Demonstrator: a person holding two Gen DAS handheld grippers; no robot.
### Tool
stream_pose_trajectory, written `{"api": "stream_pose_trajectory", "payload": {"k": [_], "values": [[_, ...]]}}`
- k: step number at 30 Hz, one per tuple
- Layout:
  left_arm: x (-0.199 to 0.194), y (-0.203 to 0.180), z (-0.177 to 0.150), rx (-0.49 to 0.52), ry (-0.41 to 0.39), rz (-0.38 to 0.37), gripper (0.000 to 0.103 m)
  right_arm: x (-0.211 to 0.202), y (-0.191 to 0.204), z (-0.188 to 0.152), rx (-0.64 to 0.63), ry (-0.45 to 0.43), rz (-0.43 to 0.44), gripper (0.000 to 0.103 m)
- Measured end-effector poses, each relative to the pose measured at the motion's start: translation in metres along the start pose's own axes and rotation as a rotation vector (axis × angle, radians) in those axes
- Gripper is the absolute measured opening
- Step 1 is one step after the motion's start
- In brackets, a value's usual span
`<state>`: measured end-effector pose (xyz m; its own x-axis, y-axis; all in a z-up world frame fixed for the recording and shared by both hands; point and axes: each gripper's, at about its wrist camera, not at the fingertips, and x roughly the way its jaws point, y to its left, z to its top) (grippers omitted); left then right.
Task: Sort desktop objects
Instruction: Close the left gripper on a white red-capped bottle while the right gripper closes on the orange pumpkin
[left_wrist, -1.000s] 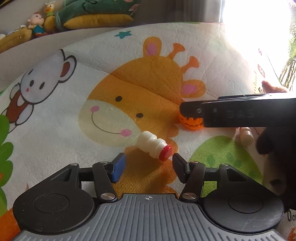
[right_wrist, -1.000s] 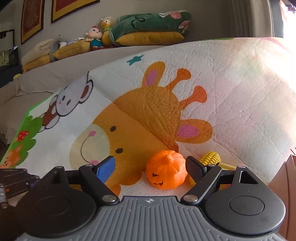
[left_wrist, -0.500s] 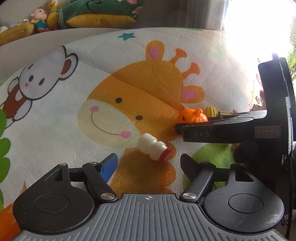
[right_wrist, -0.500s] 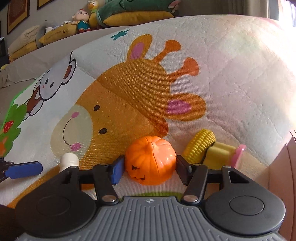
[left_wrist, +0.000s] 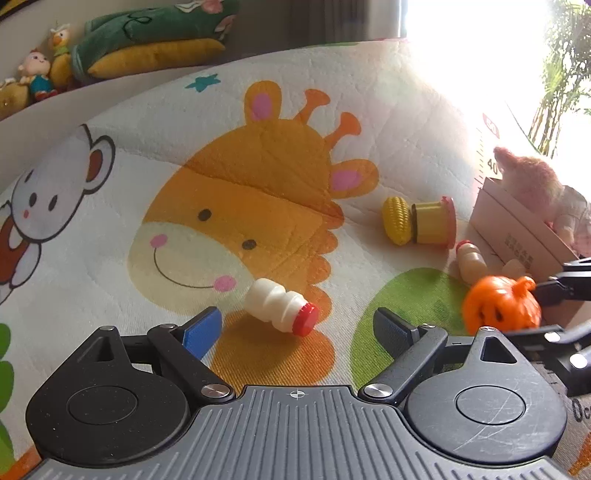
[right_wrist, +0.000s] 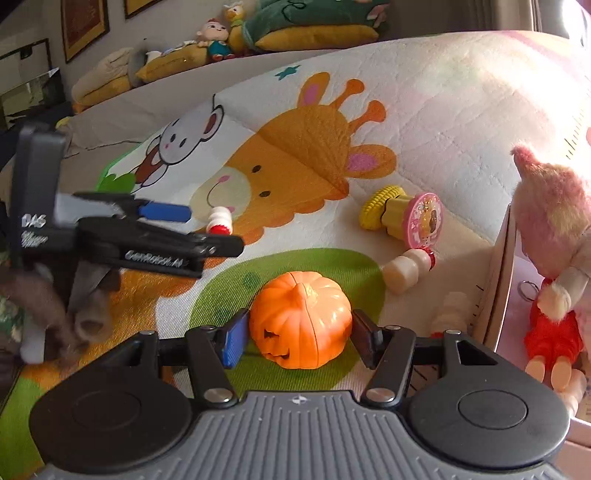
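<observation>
On the left, the left gripper (left_wrist: 295, 328) has its jaws spread wide and opening further; the small white plastic bottle with a red cap (left_wrist: 281, 306) lies on its side on the cartoon giraffe play mat (left_wrist: 258, 177) between them, untouched. To the right, the right gripper (right_wrist: 299, 338) pinches the orange plastic jack-o'-lantern pumpkin (right_wrist: 301, 319) near the cardboard box (right_wrist: 496, 280).
</observation>
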<state>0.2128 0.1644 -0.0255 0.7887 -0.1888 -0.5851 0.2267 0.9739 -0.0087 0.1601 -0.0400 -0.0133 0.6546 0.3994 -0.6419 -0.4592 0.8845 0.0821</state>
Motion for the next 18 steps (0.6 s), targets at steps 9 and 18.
{"api": "stream_pose_trajectory", "payload": {"k": [9,18], "values": [[0.020,-0.001,0.009,0.039,0.055,0.042,0.073,-0.002,0.002,-0.024,-0.024,0.014,0.066,0.058],[0.022,0.003,0.008,0.008,0.068,0.066,0.053,-0.005,0.006,-0.033,-0.067,-0.012,0.054,0.058]]}}
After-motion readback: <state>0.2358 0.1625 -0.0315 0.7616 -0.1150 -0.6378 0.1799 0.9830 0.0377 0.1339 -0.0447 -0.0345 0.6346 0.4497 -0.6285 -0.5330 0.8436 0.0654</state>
